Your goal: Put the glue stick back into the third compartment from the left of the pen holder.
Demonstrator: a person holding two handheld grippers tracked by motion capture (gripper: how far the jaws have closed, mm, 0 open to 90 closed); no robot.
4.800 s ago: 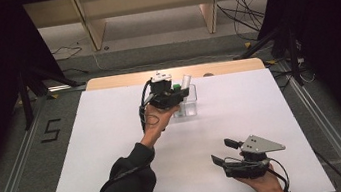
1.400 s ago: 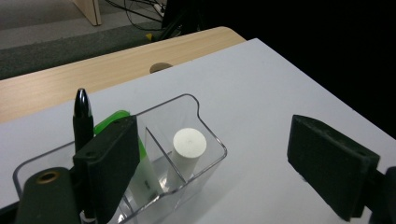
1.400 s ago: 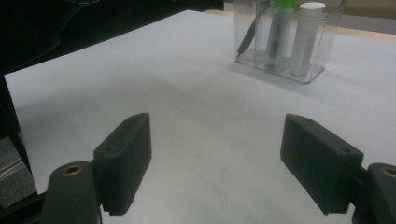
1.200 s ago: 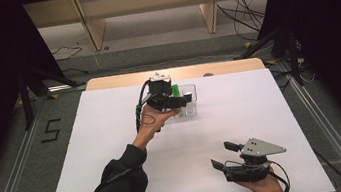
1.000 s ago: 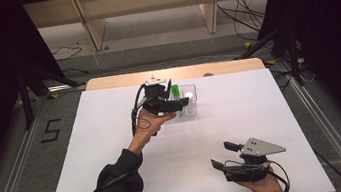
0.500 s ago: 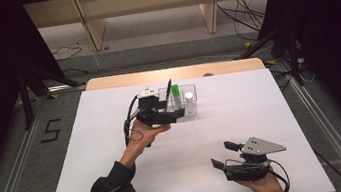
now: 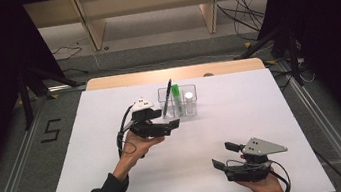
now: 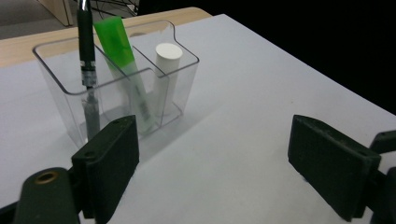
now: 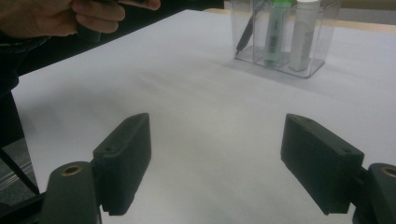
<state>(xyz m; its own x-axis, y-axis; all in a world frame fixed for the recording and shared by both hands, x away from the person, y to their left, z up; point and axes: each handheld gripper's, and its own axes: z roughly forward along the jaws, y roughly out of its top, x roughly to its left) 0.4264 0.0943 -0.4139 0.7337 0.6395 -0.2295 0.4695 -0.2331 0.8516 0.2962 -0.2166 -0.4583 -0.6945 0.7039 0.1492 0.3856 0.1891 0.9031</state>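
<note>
Work surface: table covered by a plain white sheet; a light wooden edge shows along the far side. The sheet lies flat.

Directly on the table: one clear plastic organiser, set toward the far edge, near the middle of the table's width. It is divided into compartments and stands upright. In the left gripper view its base sits flat on the white surface, and it casts a soft shadow toward the near side. Contents stand inside the organiser, not on the table itself.
</note>
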